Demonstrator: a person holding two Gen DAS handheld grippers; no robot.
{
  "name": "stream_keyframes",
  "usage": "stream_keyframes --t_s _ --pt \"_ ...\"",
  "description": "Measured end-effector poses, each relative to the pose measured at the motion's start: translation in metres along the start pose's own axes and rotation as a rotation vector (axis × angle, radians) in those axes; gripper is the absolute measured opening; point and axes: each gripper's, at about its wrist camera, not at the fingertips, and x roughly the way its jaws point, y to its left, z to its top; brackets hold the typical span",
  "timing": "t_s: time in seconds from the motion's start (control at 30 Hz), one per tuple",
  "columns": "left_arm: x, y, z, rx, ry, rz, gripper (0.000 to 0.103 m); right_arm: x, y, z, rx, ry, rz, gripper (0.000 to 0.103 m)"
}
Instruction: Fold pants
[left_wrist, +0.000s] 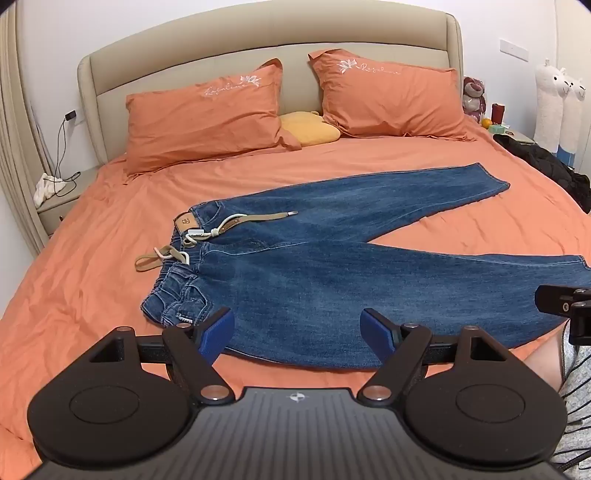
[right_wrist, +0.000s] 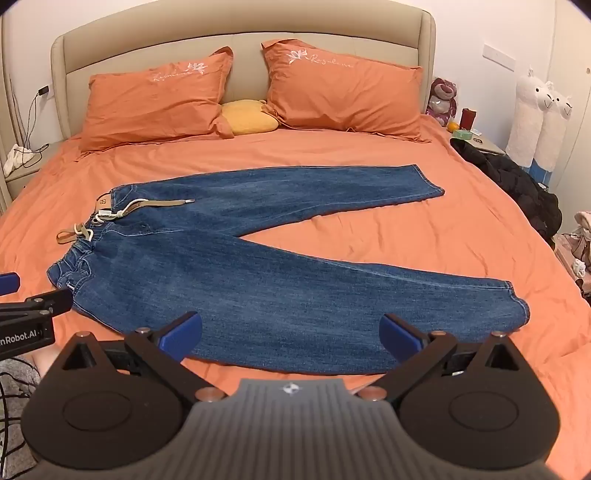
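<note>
Bedding: orange cotton sheet (right_wrist: 332, 155), two orange embroidered pillows (right_wrist: 155, 99)
Cushion: yellow plush cushion (right_wrist: 249, 117) between pillows
Headboard: beige padded headboard (right_wrist: 243, 48)
Bedside: two white alpaca plush toys (right_wrist: 532, 122)

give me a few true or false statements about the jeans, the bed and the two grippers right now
1. The jeans lie spread flat on the orange bed sheet, legs apart. True.
2. The left gripper is clamped on the waistband. False: its jaws are open and hold nothing.
3. The right gripper is open. True.
4. The jeans are already folded in half. False: both legs lie unfolded.
5. A yellow cushion sits between two orange pillows. True.
</note>
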Motion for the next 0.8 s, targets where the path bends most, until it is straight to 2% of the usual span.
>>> stream_keyframes --t_s 0.33,0.8 --pt "-0.003 0.001 -0.003 0.000 0.010 0.010 0.091 -0.007 -0.001 0.003 -0.003 -0.006 0.019 0.098" --pt "-0.007 -0.003 0.000 0.012 0.006 0.005 0.091 -0.017 0.019 0.003 -0.039 -0.035 0.036 0.098"
